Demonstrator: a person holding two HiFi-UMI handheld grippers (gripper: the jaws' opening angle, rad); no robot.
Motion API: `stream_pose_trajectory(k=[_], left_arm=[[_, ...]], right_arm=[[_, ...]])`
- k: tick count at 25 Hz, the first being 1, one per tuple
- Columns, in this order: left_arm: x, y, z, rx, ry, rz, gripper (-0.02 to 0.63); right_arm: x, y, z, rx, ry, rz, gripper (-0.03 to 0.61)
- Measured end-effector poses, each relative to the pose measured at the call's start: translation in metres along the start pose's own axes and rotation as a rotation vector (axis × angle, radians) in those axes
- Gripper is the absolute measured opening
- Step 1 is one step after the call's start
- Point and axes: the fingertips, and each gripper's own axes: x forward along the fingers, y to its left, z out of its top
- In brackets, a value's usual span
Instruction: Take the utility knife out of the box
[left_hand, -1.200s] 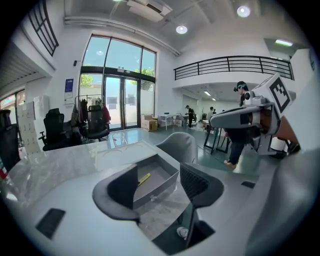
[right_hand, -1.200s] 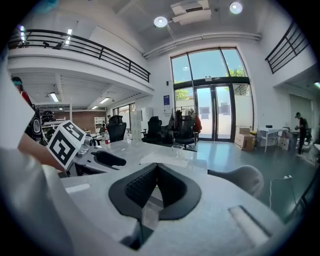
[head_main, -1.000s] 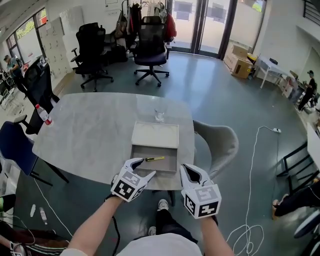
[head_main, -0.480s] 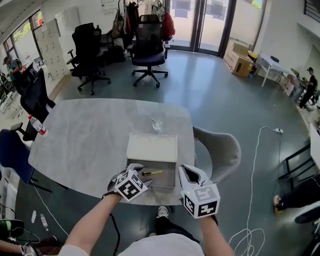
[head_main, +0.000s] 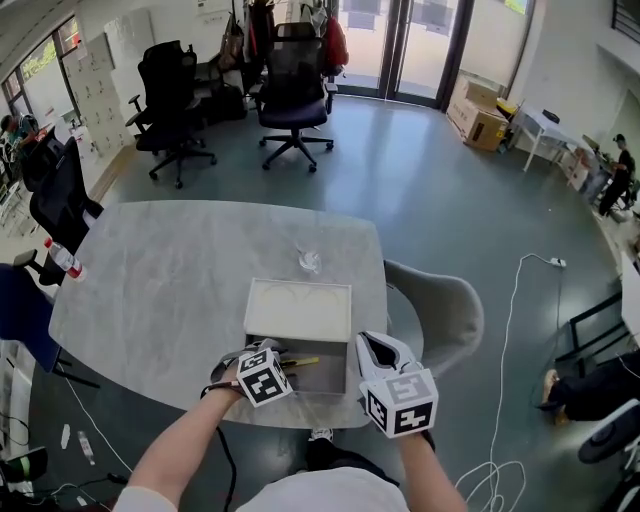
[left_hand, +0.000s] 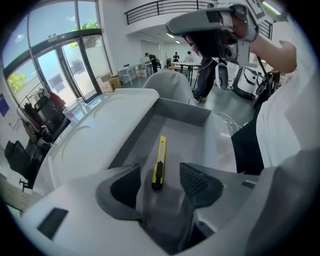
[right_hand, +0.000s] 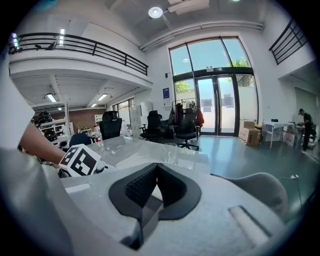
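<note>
Grey floor and black office chairs (head_main: 290, 80) ring an oval table (head_main: 170, 270) in the head view, with a glass (head_main: 310, 262) near its far side and a grey chair (head_main: 445, 310) tucked in at the right. At the near edge sits the box (head_main: 335, 368), its pale lid (head_main: 300, 305) lying just behind it, and the yellow knife (head_main: 302, 362) rests on the box floor. The left gripper (head_main: 268, 353) reaches into the box at the knife's near end; the right gripper (head_main: 378, 345) hangs beside the box's right corner, over the table edge. From the left gripper view, the left gripper (left_hand: 161, 175) has its jaws wide apart, and the knife (left_hand: 159, 162) lies flat inside the box (left_hand: 185, 112) with its black end between the jaw tips (no contact can be made out). From the right gripper view, the right gripper (right_hand: 156, 167) has its jaw tips together with nothing between them, pointed across the table (right_hand: 125, 147) toward the glass (right_hand: 170, 152); the left gripper's marker cube (right_hand: 80, 161) shows at the left.
</note>
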Motion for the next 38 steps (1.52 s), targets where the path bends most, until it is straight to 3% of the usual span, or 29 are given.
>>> stream_pose_trajectory(k=[8, 15, 24, 34, 38], left_arm=[[0.018, -0.002, -0.002, 0.096, 0.071, -0.072, 0.241], [0.022, -0.003, -0.003, 0.095, 0.107, -0.135, 0.229], [0.021, -0.002, 0.000, 0.096, 0.128, -0.146, 0.182], [0.021, -0.008, -0.003, 0.085, 0.132, -0.150, 0.069], [0.021, -0.013, -0.002, 0.094, 0.136, -0.129, 0.063]], right_arm=[[0.018, -0.014, -0.001, 0.012, 0.020, -0.002, 0.005], [0.028, -0.021, -0.003, 0.030, 0.028, 0.002, 0.005], [0.033, -0.021, -0.002, 0.033, 0.030, 0.024, 0.005], [0.032, -0.018, -0.003, 0.036, 0.026, 0.030, 0.005], [0.028, -0.016, -0.004, 0.037, 0.024, 0.033, 0.005]])
